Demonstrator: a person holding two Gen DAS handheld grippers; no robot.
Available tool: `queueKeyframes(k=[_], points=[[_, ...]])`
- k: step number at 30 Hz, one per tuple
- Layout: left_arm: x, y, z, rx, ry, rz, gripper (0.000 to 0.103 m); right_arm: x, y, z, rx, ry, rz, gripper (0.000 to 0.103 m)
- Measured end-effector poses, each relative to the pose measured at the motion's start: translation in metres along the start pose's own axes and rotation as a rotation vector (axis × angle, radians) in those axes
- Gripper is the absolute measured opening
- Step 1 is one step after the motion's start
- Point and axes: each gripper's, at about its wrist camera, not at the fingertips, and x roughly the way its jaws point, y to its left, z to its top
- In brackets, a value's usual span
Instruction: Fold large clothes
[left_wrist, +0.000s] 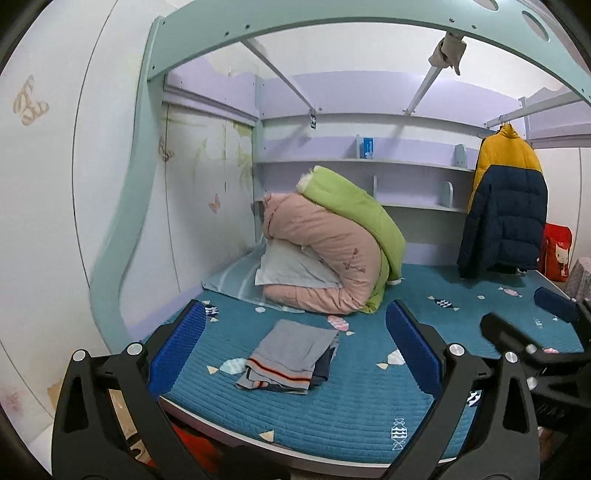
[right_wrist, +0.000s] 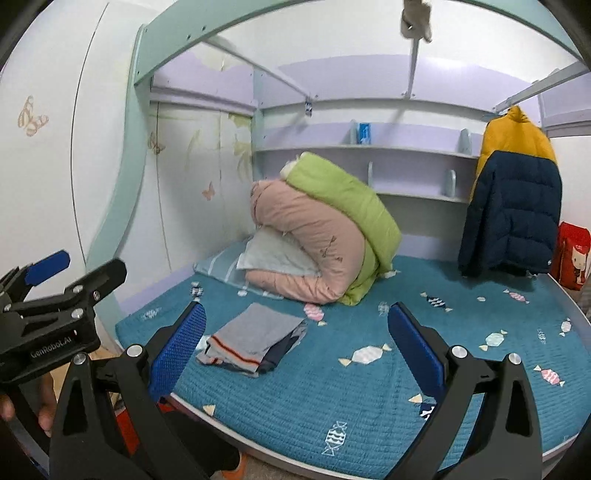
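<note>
A folded grey garment with an orange and dark stripe lies on the teal bedspread, on top of a darker piece. It also shows in the right wrist view. My left gripper is open and empty, held back over the bed's front edge, with the garment between its blue pads. My right gripper is open and empty, to the right of the garment. The right gripper shows at the right edge of the left wrist view. The left gripper shows at the left of the right wrist view.
Rolled pink and green quilts with a pillow sit at the bed's back left. A yellow and navy puffer jacket hangs at the back right. Shelves line the back wall. A red bag stands at the far right.
</note>
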Motion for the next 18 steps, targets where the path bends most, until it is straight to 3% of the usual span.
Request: queueKeyframes(k=[18], points=[[-0.017,-0.018,0.009,0.026,-0.036,-0.03,0.098,-0.028,-0.002,0.005,-0.003,-0.077,-0.002,0.095]])
